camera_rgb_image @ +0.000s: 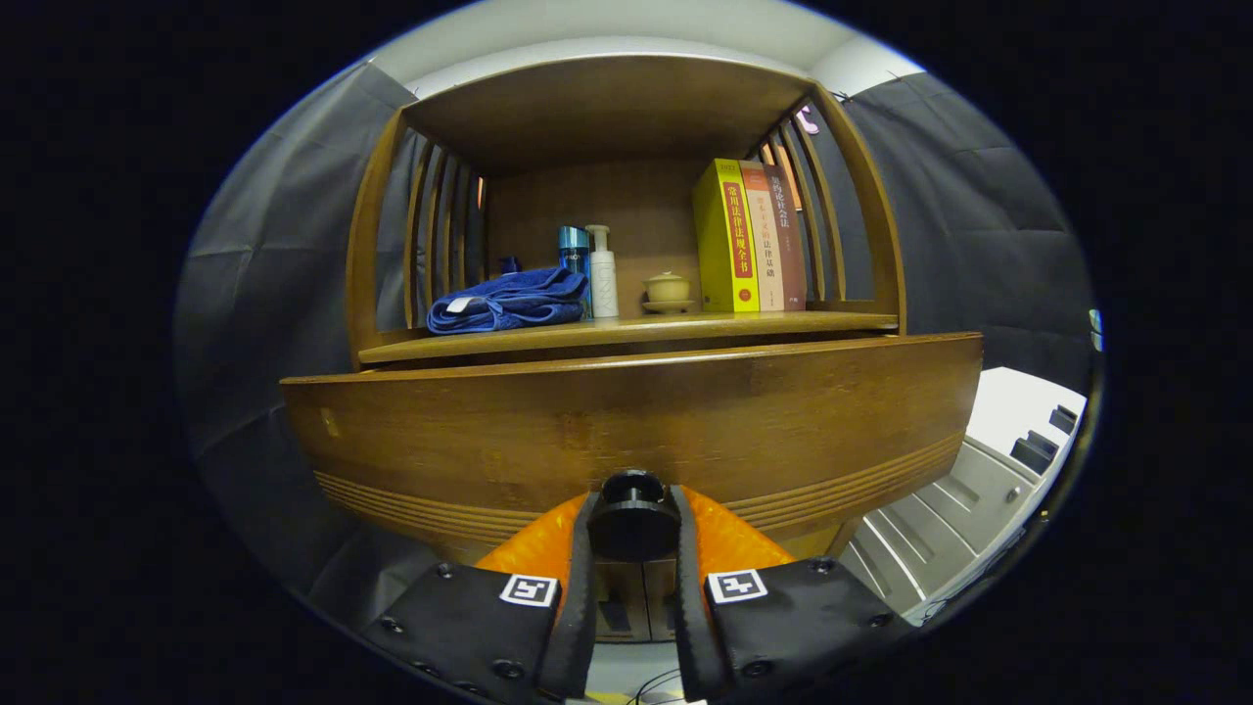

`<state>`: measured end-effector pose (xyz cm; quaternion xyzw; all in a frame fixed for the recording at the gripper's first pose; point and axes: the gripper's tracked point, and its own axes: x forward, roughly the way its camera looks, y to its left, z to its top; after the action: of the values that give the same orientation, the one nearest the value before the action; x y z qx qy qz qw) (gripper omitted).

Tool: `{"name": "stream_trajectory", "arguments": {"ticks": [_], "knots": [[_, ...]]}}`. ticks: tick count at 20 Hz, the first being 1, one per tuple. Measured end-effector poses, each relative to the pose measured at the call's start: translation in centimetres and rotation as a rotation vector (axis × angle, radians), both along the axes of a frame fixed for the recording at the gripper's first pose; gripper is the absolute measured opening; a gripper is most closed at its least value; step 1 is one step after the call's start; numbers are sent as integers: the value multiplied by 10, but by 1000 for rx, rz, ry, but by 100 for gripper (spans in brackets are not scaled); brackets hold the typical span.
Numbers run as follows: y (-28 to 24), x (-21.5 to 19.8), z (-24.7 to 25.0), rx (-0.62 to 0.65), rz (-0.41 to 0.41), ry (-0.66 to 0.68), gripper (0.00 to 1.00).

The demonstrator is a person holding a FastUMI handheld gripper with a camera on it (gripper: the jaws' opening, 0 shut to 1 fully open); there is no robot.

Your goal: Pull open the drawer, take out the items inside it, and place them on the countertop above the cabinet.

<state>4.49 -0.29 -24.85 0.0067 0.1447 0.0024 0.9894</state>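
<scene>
1. Drawer: wooden front, directly ahead of me; I cannot tell how far out it stands.
2. Knob: black, low on the drawer front.
3. Fingers: pinching the knob from both sides.
4. Bench above the drawer: blue towel, two bottles, lidded cup, three books.

I can't see inside the drawer; its front blocks the contents. The knob hides its own stem and the gripper fingertips' contact behind it
</scene>
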Motion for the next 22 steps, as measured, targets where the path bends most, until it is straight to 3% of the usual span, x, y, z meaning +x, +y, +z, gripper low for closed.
{"name": "stream_trajectory", "arguments": {"ticks": [13,18,22], "knots": [[-3,-69,-7,2,7,53,42],[-3,-69,-8,-7,7,36,42],[-4,-68,-8,-26,3,29,51]]}}
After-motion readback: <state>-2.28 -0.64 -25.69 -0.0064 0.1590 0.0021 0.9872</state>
